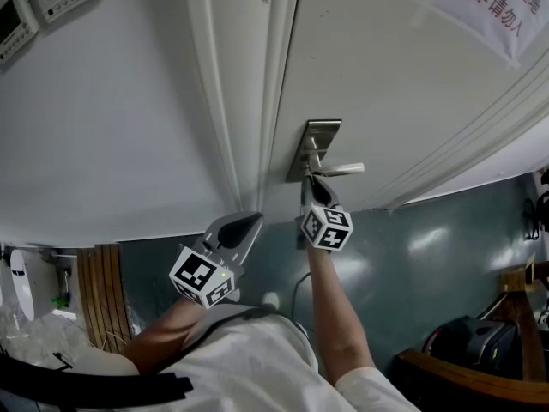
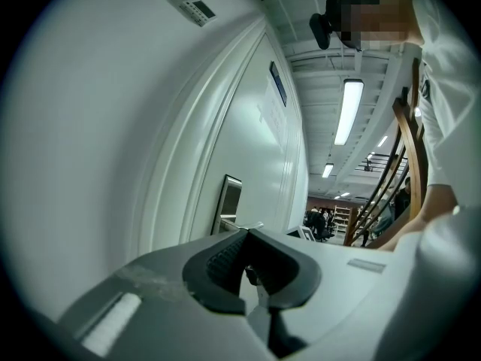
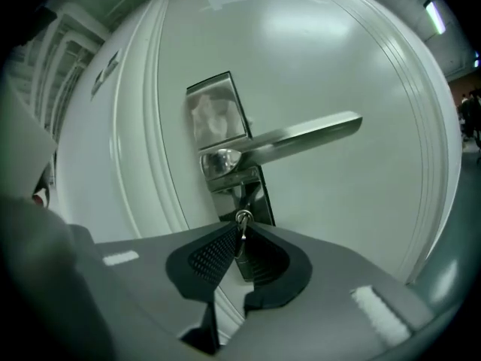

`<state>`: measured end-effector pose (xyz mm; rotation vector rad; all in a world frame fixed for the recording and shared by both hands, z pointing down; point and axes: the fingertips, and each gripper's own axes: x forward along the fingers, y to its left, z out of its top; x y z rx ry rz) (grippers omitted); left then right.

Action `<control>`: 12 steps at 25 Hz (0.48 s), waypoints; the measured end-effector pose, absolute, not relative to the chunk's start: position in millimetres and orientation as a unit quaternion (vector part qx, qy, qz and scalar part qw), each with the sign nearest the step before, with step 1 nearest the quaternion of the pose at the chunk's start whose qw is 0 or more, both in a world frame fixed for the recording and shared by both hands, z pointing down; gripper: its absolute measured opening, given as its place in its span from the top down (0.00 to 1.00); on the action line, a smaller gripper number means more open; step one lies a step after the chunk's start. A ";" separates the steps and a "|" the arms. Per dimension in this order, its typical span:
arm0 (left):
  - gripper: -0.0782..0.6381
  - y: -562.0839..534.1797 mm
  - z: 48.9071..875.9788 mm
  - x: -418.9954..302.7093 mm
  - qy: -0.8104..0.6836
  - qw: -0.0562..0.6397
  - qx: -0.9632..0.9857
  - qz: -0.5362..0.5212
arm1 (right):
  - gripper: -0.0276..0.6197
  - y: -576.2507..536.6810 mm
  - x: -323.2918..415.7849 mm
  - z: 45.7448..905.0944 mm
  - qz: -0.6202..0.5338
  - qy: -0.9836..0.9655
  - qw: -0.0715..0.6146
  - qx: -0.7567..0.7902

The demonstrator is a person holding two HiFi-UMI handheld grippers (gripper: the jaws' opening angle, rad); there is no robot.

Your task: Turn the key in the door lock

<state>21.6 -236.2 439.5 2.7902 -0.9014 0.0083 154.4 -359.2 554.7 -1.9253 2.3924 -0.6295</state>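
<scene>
Under the door handle [image 3: 301,138], at its 6 o'clock, clamping the right tool [image 3: 242,238] on the key [image 3: 243,218], holding the left tool [image 1: 253,221] closed, empty, at 8 o'clock.

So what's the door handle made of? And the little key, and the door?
The door handle looks like brushed metal: silvery grey, with a soft shine along the lever. The key looks like metal too, small and glinting, though it is too tiny to be sure. The door has a smooth, white painted finish; what lies under the paint cannot be told.
</scene>
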 end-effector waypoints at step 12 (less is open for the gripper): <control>0.88 -225.6 439.4 21.3 -0.317 0.101 0.943 0.010 | 0.88 -359.1 149.7 556.2 -0.084 0.768 -0.136 -0.620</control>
